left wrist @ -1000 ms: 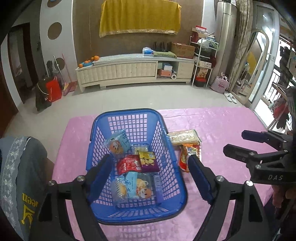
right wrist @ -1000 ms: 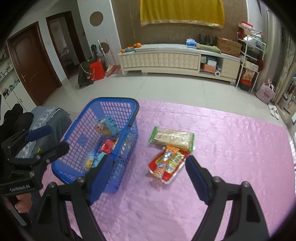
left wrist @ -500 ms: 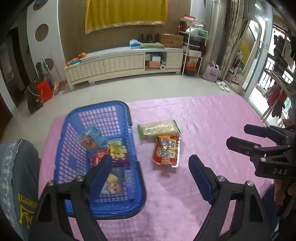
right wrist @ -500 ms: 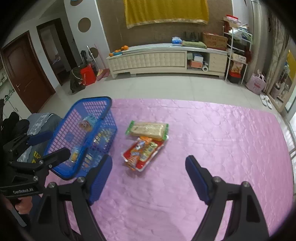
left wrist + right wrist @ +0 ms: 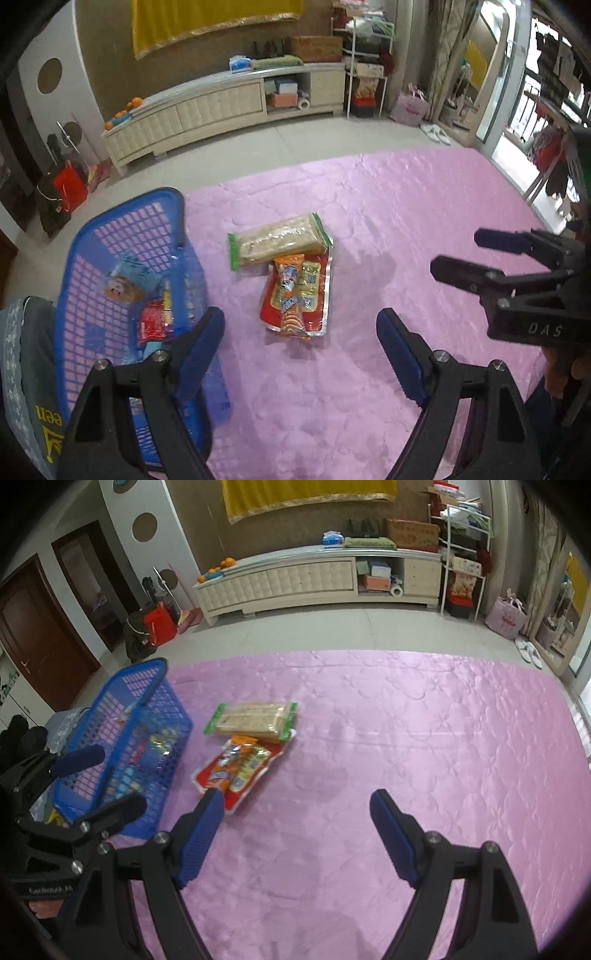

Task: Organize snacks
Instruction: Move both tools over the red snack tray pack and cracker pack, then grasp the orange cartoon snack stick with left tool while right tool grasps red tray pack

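Observation:
A blue plastic basket (image 5: 125,229) (image 5: 147,686) holding several snack packs stands at the left of the pink table. Beside it lie a green-edged cracker pack (image 5: 277,240) (image 5: 255,718) and, partly under it, a red snack bag (image 5: 295,295) (image 5: 236,766). My left gripper (image 5: 301,328) is open and empty, above the table just in front of the red bag. My right gripper (image 5: 297,808) is open and empty, to the right of the bag; it also shows in the left wrist view (image 5: 465,254). The left gripper also shows in the right wrist view (image 5: 110,782).
The pink quilted cloth (image 5: 424,738) covers the table. A grey garment (image 5: 26,362) hangs at the left edge by the basket. Beyond the table are a tiled floor and a long cream cabinet (image 5: 314,579).
Both views have swung right. The basket has slid from centre to the left side, and the two loose packs now sit ahead of the left gripper. Both grippers stay open.

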The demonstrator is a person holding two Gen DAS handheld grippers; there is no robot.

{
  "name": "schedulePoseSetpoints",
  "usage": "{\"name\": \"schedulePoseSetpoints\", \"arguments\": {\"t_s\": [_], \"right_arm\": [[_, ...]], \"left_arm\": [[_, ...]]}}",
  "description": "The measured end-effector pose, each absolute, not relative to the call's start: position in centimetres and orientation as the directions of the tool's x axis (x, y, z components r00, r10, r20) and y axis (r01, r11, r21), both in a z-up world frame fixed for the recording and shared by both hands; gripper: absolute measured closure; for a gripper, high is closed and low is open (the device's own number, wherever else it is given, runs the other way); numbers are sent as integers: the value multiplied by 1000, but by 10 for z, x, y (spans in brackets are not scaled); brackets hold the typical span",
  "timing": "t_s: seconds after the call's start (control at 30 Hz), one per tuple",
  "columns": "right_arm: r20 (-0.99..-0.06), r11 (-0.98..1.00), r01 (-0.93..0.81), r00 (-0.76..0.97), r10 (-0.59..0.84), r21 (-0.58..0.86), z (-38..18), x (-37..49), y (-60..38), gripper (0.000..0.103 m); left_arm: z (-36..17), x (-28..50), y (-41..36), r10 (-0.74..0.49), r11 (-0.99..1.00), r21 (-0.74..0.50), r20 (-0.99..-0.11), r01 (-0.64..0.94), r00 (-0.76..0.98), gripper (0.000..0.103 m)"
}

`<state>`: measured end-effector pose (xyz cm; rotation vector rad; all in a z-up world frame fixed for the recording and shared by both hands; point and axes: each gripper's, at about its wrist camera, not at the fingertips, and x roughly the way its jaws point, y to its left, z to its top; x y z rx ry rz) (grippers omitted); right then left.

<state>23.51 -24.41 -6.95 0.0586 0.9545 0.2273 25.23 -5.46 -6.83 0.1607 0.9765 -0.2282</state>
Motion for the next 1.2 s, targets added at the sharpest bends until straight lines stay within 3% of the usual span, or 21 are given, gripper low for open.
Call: {"name": "schedulePoseSetpoints", "arguments": {"t_s": [0.43, 0.7, 0.93, 1.07, 1.2], "right_arm": [[-818, 972, -134, 526, 233, 191, -125, 275, -268, 19], [-825, 962, -103, 496, 270, 252, -163, 282, -272, 18], [-824, 968, -141, 508, 250, 207, -161, 275, -257, 18], [-832, 966, -128, 492, 259, 225, -169, 274, -257, 18], [-837, 963, -136, 475, 271, 234, -171, 270, -256, 18]], "left_arm": [[-118, 299, -80, -72, 969, 59, -862, 239, 502, 22], [-149, 319, -79, -28, 973, 82, -887, 217, 461, 47], [-169, 335, -68, -4, 983, 70, -916, 170, 402, 56], [-177, 335, -66, -2, 980, 70, -930, 184, 368, 82], [-185, 328, -71, 15, 975, 94, -933, 202, 360, 89]]}}
